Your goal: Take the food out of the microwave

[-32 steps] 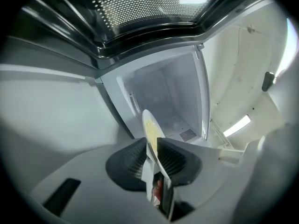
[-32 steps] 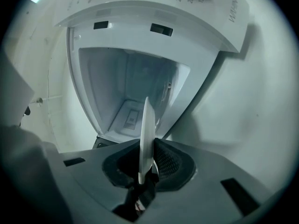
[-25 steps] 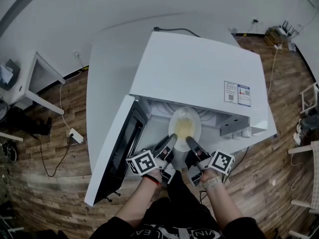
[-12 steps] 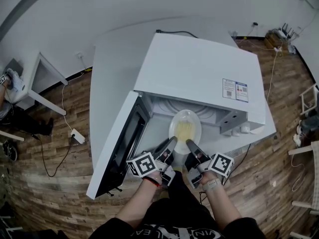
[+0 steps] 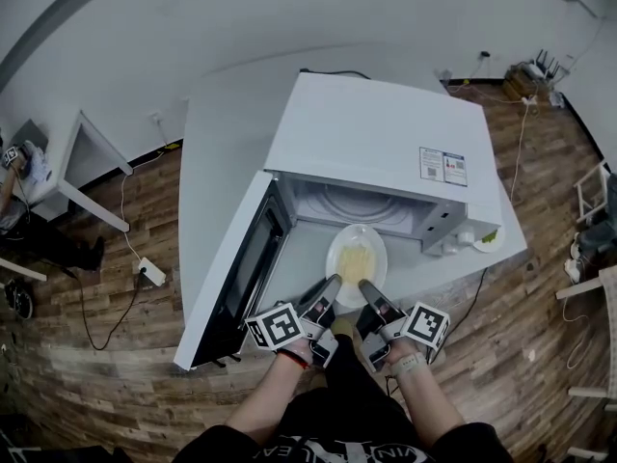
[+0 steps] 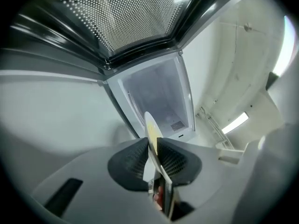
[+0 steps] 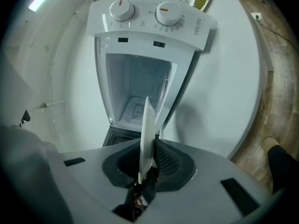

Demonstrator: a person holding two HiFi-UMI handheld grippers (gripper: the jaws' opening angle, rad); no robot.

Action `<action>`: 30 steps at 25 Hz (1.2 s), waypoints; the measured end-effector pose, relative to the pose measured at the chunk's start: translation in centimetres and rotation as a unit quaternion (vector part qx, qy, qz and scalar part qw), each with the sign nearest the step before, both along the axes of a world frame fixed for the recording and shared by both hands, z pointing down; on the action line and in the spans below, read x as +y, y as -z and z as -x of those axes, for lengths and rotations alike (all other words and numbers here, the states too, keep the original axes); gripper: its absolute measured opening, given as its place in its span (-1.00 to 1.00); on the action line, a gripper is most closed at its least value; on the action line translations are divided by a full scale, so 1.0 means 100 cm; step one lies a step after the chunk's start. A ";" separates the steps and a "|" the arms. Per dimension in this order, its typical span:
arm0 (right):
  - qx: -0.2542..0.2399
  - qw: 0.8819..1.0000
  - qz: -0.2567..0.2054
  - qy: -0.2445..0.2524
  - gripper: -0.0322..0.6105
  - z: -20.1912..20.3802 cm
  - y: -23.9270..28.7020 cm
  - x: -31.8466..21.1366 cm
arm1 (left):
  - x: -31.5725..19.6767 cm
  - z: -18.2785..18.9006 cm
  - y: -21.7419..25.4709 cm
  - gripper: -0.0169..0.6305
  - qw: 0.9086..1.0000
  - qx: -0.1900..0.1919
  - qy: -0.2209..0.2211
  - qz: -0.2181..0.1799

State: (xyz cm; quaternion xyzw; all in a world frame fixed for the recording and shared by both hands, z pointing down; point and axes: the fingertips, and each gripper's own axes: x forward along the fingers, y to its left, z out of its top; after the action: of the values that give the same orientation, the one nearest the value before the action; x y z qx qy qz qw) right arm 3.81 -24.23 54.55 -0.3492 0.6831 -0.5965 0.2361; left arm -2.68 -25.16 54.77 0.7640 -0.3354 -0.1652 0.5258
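Note:
A white plate (image 5: 357, 261) with yellow food sits at the mouth of the white microwave (image 5: 386, 143), just over the front of the cavity floor. Both grippers hold its near rim. My left gripper (image 5: 333, 284) is shut on the rim's left side and my right gripper (image 5: 365, 285) on its right side. In the left gripper view the plate (image 6: 151, 127) stands edge-on between the pads of that gripper (image 6: 153, 149). The right gripper view shows the plate (image 7: 147, 120) the same way, clamped in the right gripper (image 7: 148, 160). The microwave door (image 5: 236, 278) hangs open to the left.
The microwave stands on a white table (image 5: 217, 162). A small dish of green bits (image 5: 487, 241) lies beside the microwave's right front corner, near the two control knobs (image 7: 145, 12). A power strip (image 5: 149, 273) and cables lie on the wooden floor at the left.
The plate has slid out of the cavity toward me, from under the microwave's top to its front opening. Both grippers have drawn back with it, still shut on its rim.

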 end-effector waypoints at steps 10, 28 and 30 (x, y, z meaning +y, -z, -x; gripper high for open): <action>0.003 1.000 0.004 0.005 -0.70 0.011 -0.002 0.035 | 0.036 0.012 0.000 -0.77 1.000 -0.001 0.002 0.005; 0.003 1.000 0.002 0.010 -0.70 0.028 0.000 0.099 | 0.100 0.029 0.002 -0.77 1.000 -0.005 0.002 0.005; 0.004 1.000 0.003 0.009 -0.70 0.030 -0.001 0.108 | 0.108 0.031 0.003 -0.77 1.000 -0.005 0.002 0.004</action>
State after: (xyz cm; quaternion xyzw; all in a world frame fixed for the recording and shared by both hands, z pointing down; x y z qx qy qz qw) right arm 0.85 -13.48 54.60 -0.3456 0.6856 -0.5991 0.2271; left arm -5.78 -14.32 54.48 0.7623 -0.3399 -0.1608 0.5268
